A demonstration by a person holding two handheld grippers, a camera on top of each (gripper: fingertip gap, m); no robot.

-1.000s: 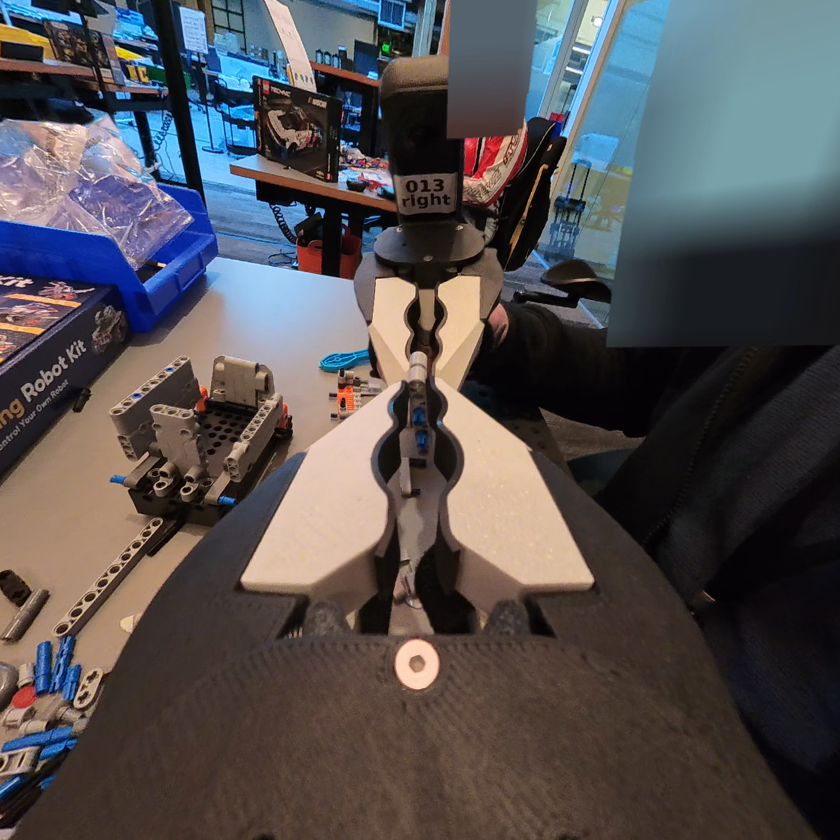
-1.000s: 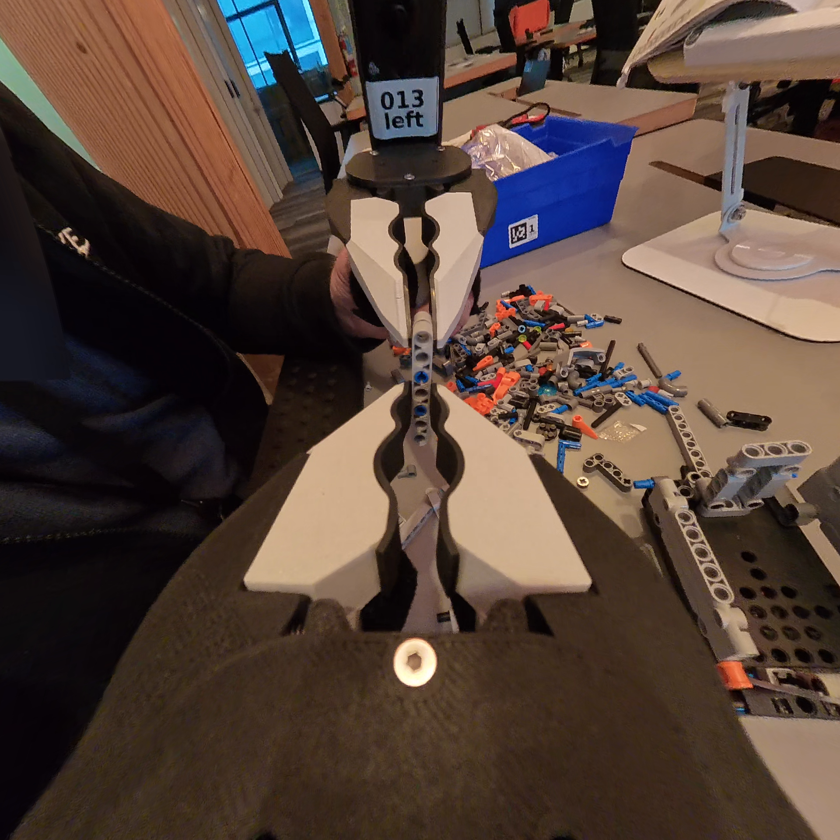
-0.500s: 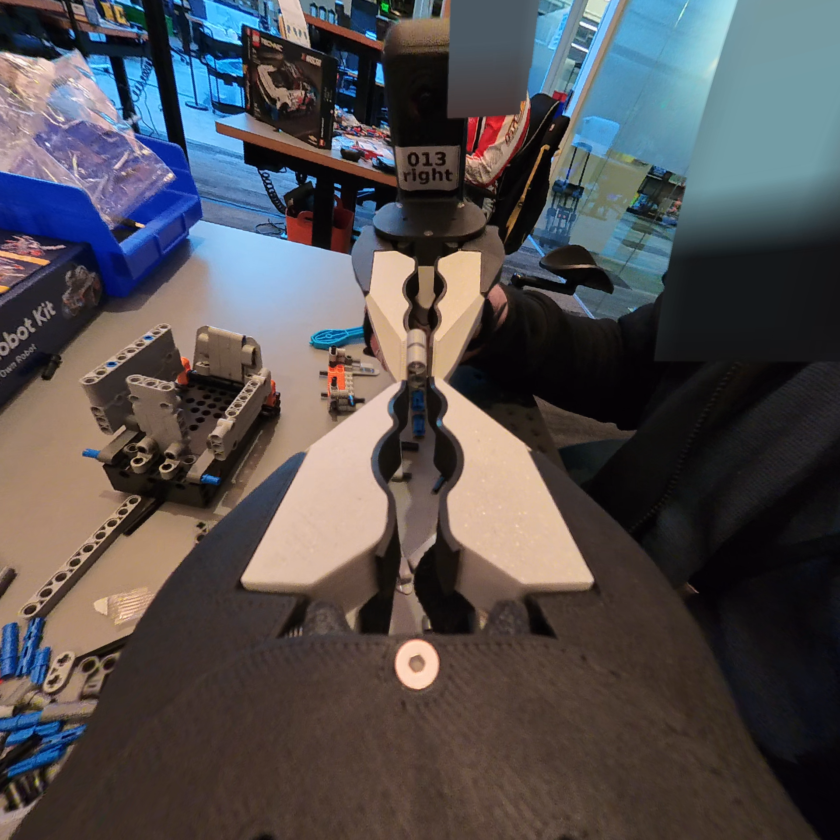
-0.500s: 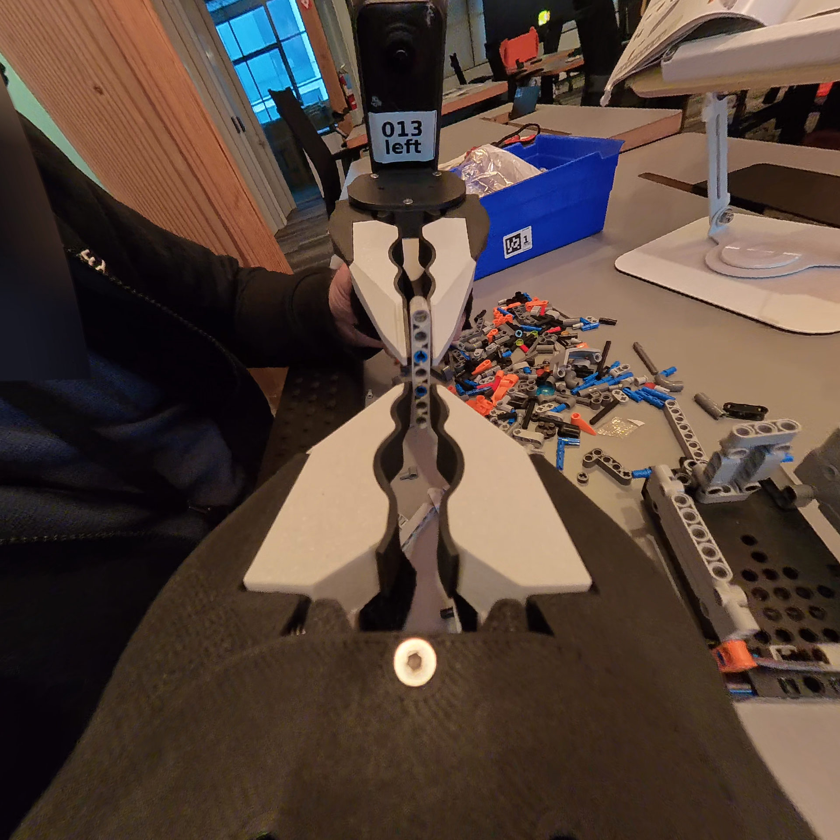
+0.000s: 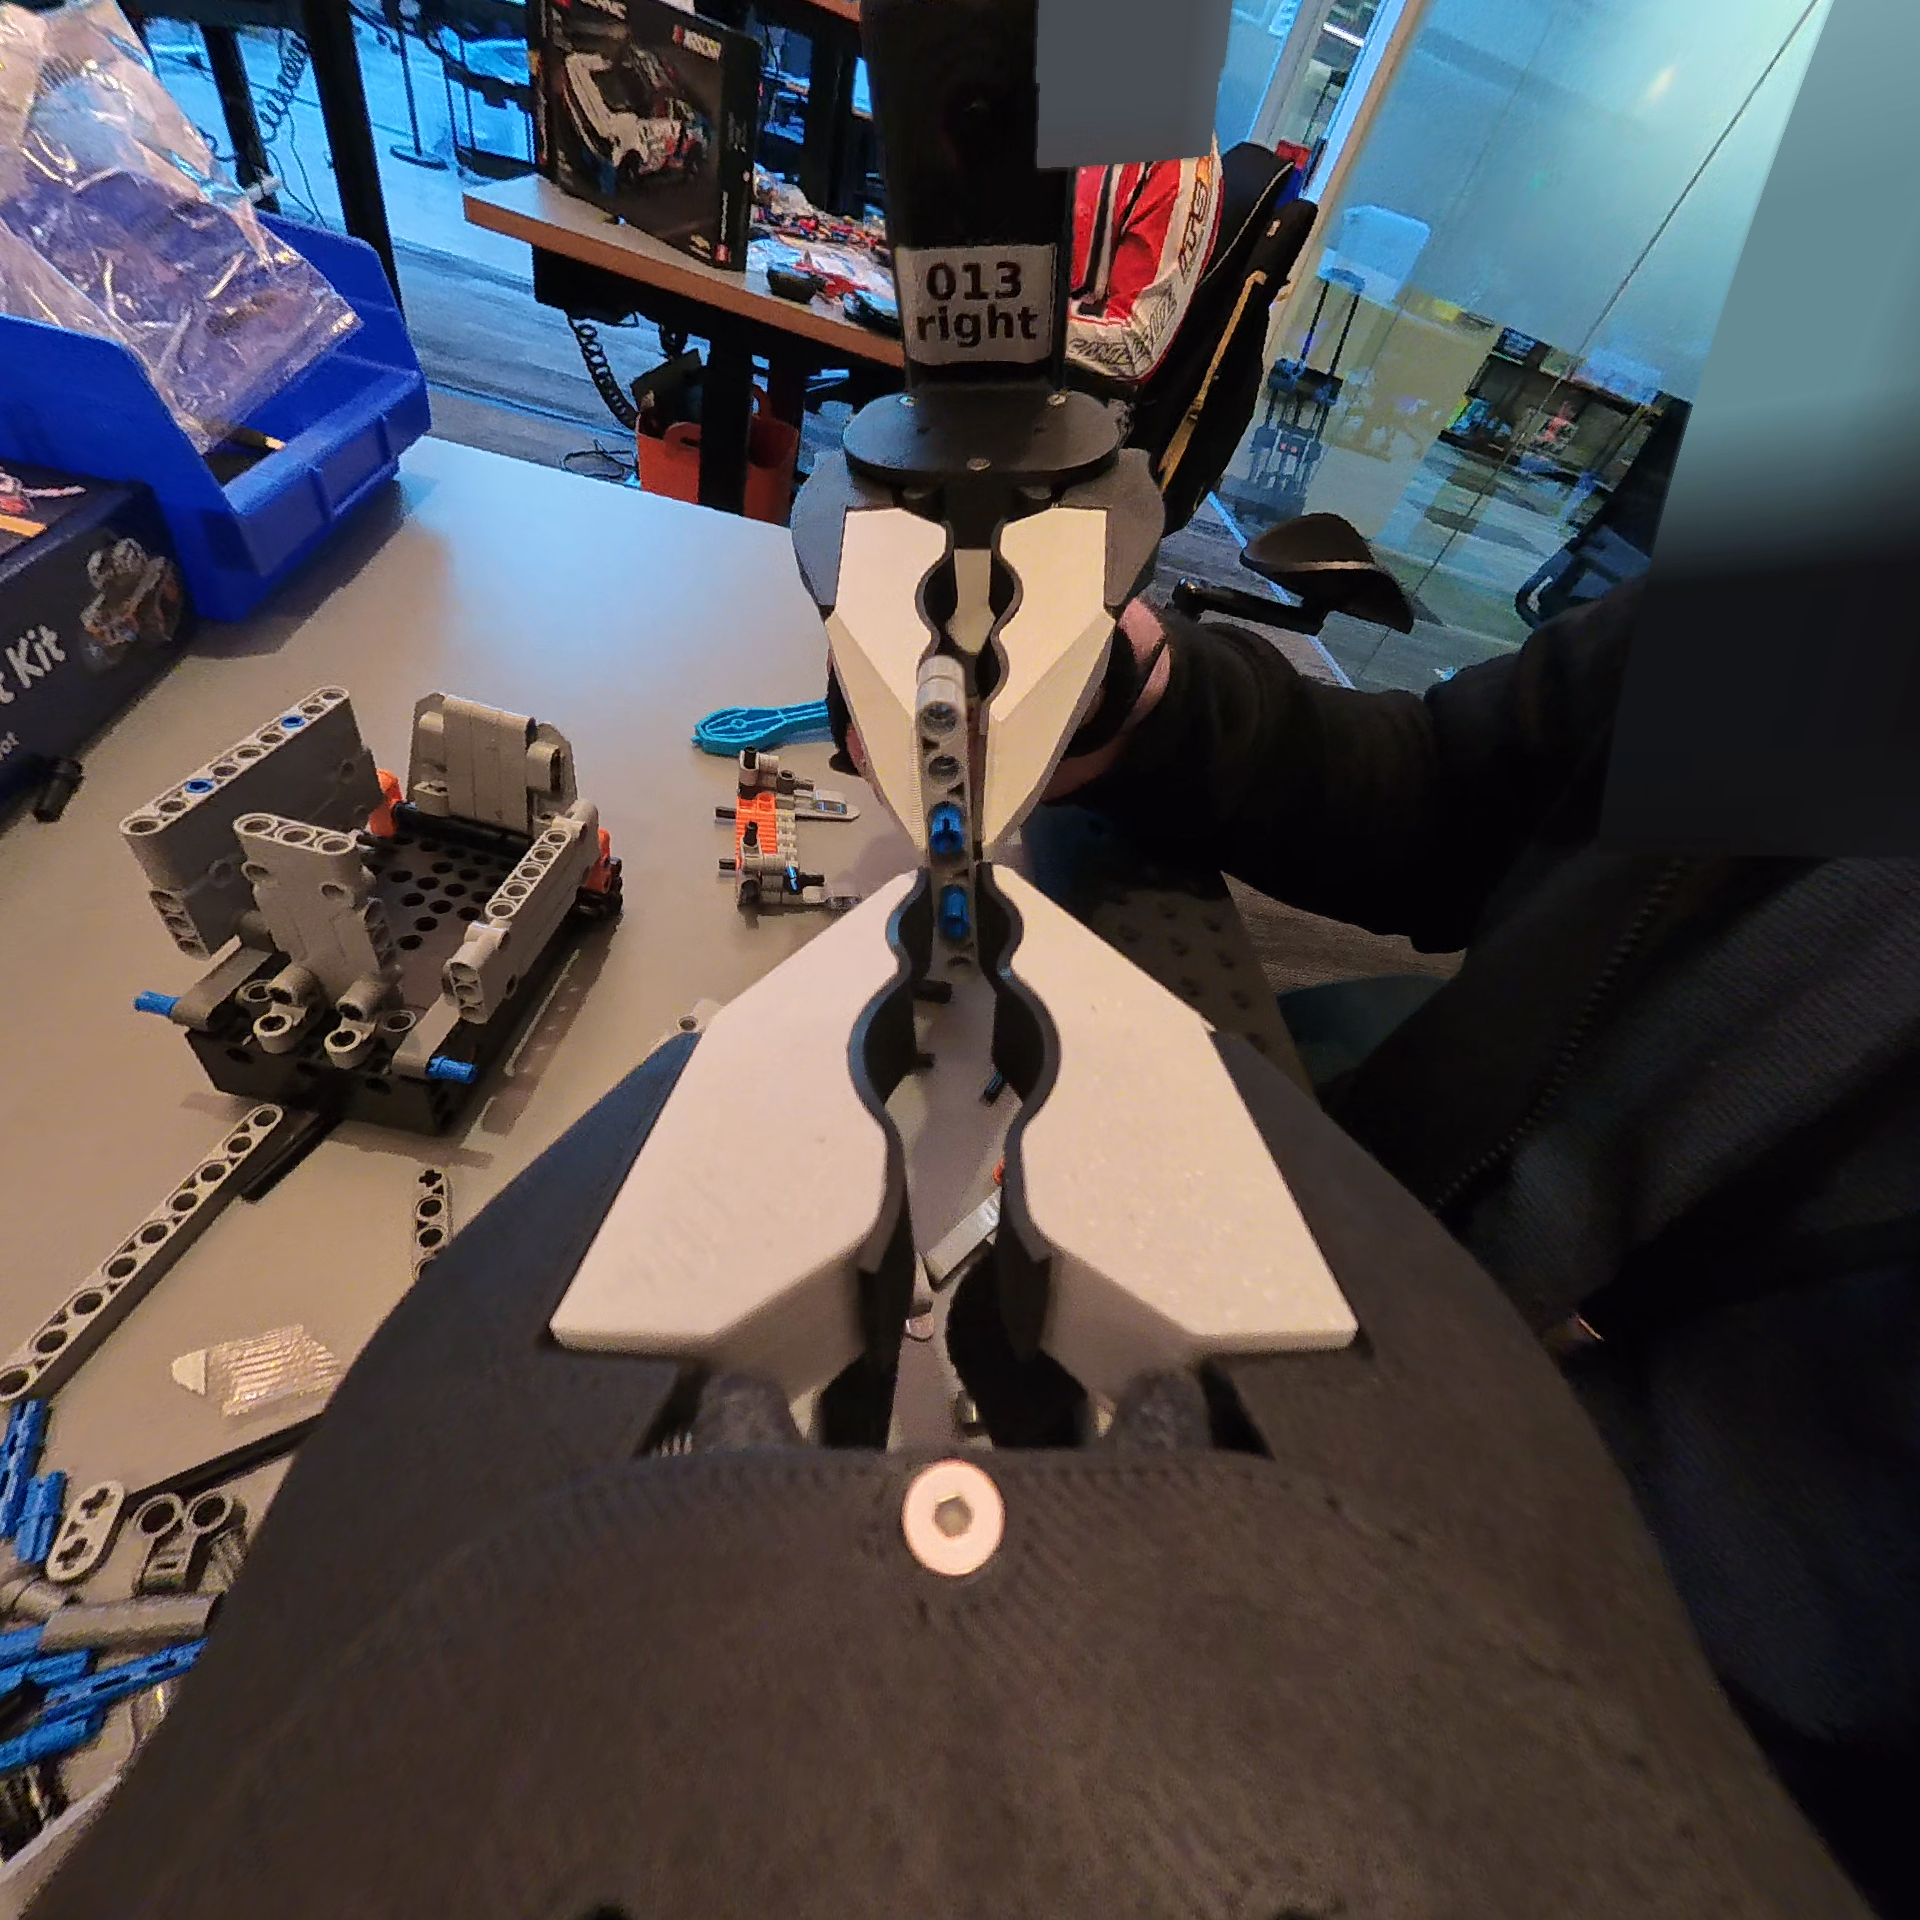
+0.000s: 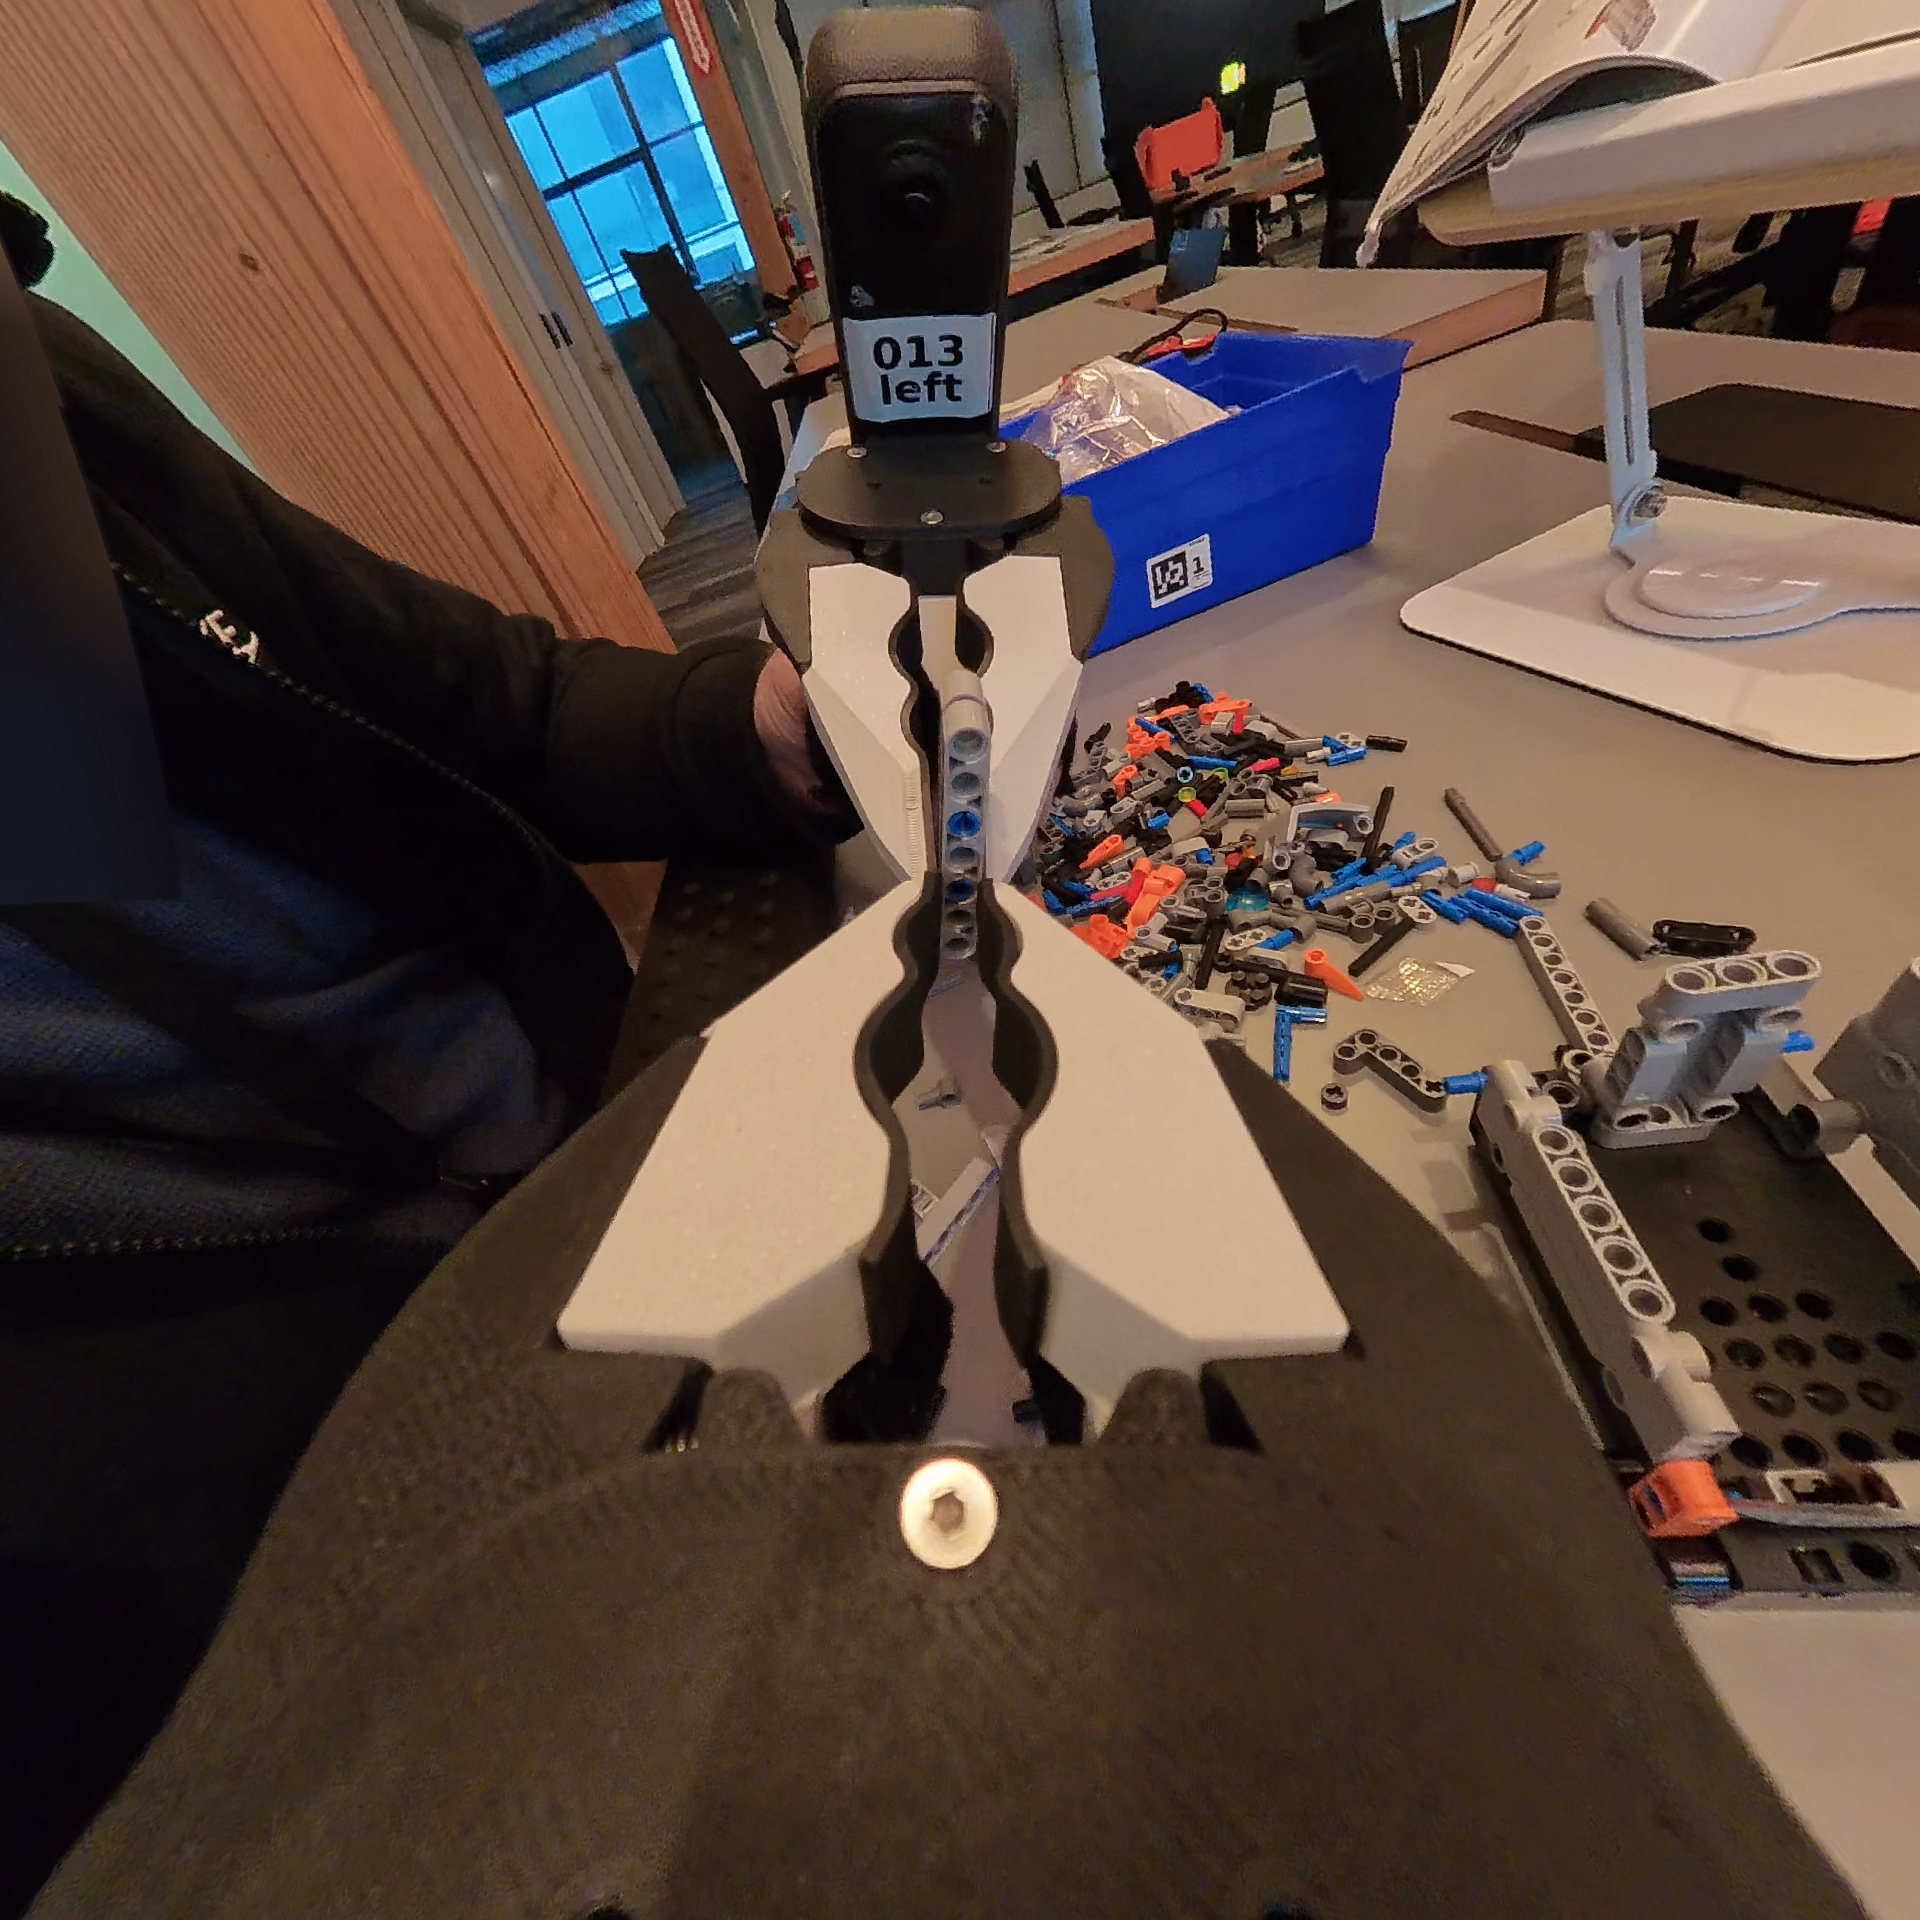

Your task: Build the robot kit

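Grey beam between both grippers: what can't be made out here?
- Grey beam: both ends hidden inside the jaws of the left gripper and right gripper, both views.
- Blue pins: seating depth too small, left wrist view.
- Black baseplate: cut off by right wrist view's edge.

A grey worktop [image 6: 1714, 831] carries a loose pile of small building pieces [image 6: 1226, 862] in grey, blue, orange and black, with a blue bin [image 6: 1268, 488] far behind it and a white stand base [image 6: 1683, 634] to the far right. In the left wrist view, a half-built grey and black model [image 5: 374, 904] sits left of centre, a long grey holed beam [image 5: 135, 1247] lying just near of it. A small orange and grey assembly [image 5: 774, 831] and a turquoise tool [image 5: 758, 724] lie farther right, and a dark blue box [image 5: 73, 623] sits at the far left beside the bin.
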